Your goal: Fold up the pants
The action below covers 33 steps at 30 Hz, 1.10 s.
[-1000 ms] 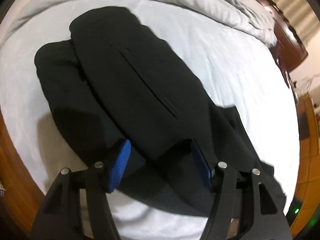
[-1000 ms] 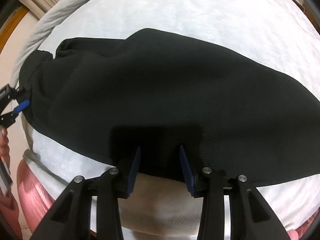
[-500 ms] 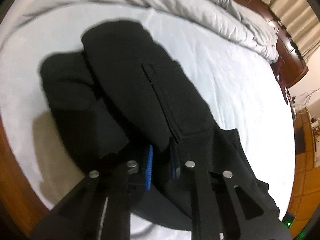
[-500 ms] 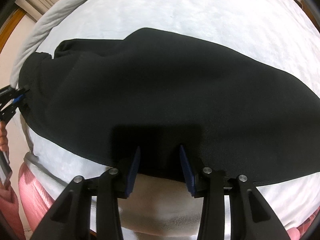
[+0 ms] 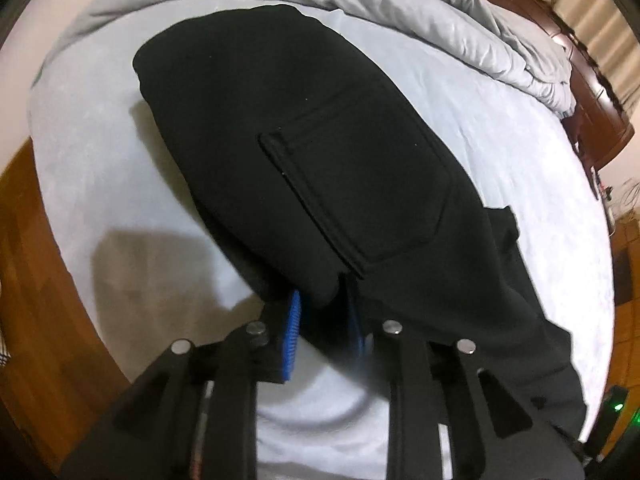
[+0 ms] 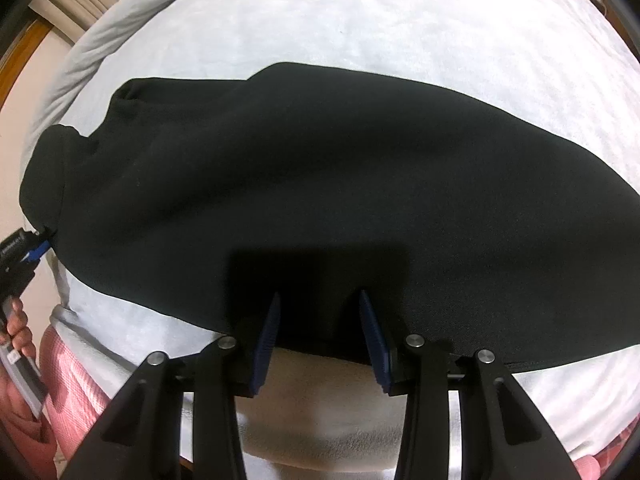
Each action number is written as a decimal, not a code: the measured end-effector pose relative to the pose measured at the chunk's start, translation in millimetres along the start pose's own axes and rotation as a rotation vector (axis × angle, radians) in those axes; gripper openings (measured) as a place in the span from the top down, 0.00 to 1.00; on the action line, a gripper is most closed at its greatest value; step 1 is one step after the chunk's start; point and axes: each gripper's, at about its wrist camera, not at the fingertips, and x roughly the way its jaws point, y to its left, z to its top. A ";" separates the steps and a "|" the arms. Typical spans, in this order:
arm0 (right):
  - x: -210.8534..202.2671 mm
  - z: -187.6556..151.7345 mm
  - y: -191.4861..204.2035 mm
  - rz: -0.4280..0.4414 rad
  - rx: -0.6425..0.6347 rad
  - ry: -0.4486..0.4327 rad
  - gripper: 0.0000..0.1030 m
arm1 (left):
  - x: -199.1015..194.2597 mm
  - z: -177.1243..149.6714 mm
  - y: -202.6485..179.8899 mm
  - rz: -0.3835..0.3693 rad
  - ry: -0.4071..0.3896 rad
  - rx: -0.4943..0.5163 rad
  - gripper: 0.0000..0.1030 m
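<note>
So your black pants (image 5: pixel 320 152) are lying across the pale bed sheet (image 5: pixel 120 160), with the grey duvet (image 5: pixel 400 4) bunched at the sheet's far edge. Your left gripper (image 5: pixel 324 312) has a folded bit of the pants between its blue pads and the jaws are opening, set pretty narrow. Your right gripper (image 6: pixel 320 320) sits at the pants' near hem, jaws partway apart with cloth between them; can't tell if they're actually pinching it.
</note>
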 end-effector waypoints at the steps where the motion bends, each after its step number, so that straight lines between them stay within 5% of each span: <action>1: 0.6 -0.9 -1.1 0.000 -0.001 0.001 0.59 | -0.7 1.6 3.1 -0.004 0.006 -0.001 0.62; 2: 0.9 -0.6 -0.3 -0.003 -0.002 0.003 0.59 | -3.4 7.2 4.0 -0.002 0.000 -0.002 0.47; 3: 0.6 -1.3 0.6 -0.007 -0.004 0.006 0.59 | -6.9 11.0 5.3 0.016 -0.020 -0.003 0.41; 8: -9.3 1.9 18.2 -0.032 -0.054 -0.015 0.58 | -1.8 26.4 22.9 0.027 -0.005 -0.029 0.63; 16: -17.2 34.5 74.1 0.051 -0.111 -0.012 0.58 | -14.6 19.6 16.2 0.017 0.089 0.013 0.48; 22: -26.0 85.5 130.8 0.044 -0.209 -0.082 0.57 | -20.4 15.6 -4.8 0.005 0.080 0.130 0.47; 25: -15.4 108.0 161.2 0.048 -0.265 -0.078 0.48 | -13.3 20.3 -4.0 0.011 0.082 0.126 0.47; 33: 31.9 147.1 189.4 0.055 -0.345 -0.017 0.47 | -2.5 36.0 12.4 0.031 0.061 0.083 0.47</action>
